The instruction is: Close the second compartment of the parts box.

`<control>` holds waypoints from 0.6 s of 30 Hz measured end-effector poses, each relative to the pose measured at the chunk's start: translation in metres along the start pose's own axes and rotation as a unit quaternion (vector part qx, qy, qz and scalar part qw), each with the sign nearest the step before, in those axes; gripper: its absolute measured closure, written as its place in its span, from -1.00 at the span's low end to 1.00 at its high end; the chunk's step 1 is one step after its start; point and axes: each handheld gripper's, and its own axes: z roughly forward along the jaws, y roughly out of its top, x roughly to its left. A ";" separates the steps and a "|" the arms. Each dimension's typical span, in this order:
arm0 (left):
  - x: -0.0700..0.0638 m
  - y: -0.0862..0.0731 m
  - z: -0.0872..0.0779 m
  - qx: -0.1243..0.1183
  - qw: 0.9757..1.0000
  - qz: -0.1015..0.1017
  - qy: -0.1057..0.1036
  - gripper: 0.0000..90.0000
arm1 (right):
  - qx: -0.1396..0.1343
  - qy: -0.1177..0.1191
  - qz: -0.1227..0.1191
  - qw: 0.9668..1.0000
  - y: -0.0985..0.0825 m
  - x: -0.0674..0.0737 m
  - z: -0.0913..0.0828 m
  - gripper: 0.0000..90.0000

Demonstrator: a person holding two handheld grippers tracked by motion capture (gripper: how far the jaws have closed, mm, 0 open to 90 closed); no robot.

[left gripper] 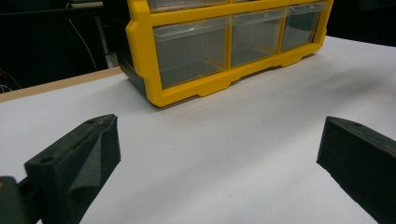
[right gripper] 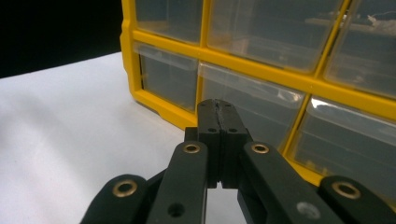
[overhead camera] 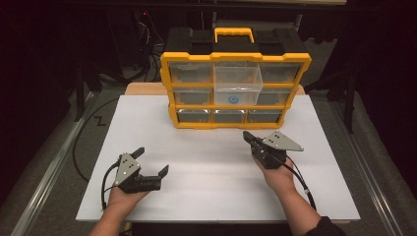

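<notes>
A yellow organizer with clear drawers stands upright at the back of the white table. Its top-middle drawer is pulled out, and a small blue ring shows through the clear plastic below it. My left gripper rests at the front left, jaws wide open with nothing between them; its own view shows the organizer's bottom drawers ahead. My right gripper is shut and empty, its tip just short of the bottom row of drawers.
A wooden board edge shows behind the white table. Dark floor and cables lie to the left, and metal rails run along both sides. Open table surface lies between the grippers and the organizer.
</notes>
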 end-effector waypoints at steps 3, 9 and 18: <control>0.000 0.000 0.000 0.000 1.000 0.000 0.000 -1.00 | -0.006 0.000 -0.002 1.000 0.005 0.001 0.001 1.00; 0.000 0.000 0.000 0.001 1.000 0.000 -0.001 -1.00 | -0.019 0.001 -0.005 1.000 0.019 0.004 0.003 1.00; 0.000 0.000 -0.001 -0.001 1.000 0.000 -0.001 -1.00 | -0.039 0.002 -0.011 0.999 0.040 0.005 0.002 1.00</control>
